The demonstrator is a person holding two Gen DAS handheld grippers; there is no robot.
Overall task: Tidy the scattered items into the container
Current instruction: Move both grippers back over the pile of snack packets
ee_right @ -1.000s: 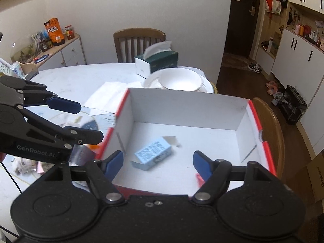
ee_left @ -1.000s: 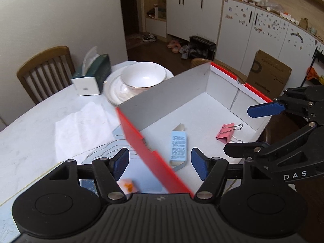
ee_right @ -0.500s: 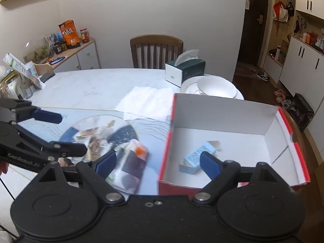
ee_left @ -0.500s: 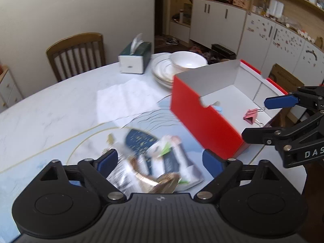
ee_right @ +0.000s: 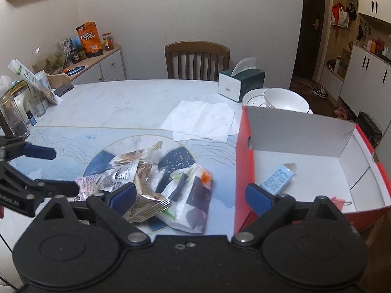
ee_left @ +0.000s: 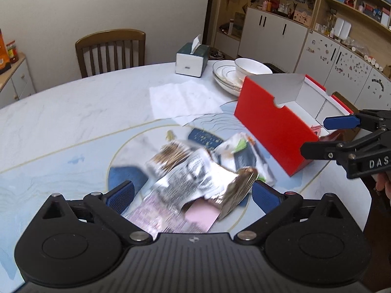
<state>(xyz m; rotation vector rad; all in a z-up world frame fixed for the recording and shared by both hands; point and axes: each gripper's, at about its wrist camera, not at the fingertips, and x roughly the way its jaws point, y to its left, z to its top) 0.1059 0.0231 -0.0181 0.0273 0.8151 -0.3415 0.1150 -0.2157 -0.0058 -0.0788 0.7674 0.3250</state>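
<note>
While both our left tongs (ee_left: 193, 196) and right tongs (ee_right: 190, 195) gape wide and empty, overlapping snack packets (ee_right: 146, 183) risk slipping, dragging neighbours short of the red box (ee_right: 246, 168).

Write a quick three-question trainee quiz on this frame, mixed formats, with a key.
1. True or false: the pale blue carton lies inside the red cardboard box with white lining.
2. Multiple choice: where is the heap of crinkled foil and plastic snack packets?
A) inside the box
B) on the marble table, to the left of the box in the right wrist view
C) in the white bowl
3. Fill in: the left gripper and right gripper are both ____, holding nothing.

Key: 1 true; 2 B; 3 open.
</note>
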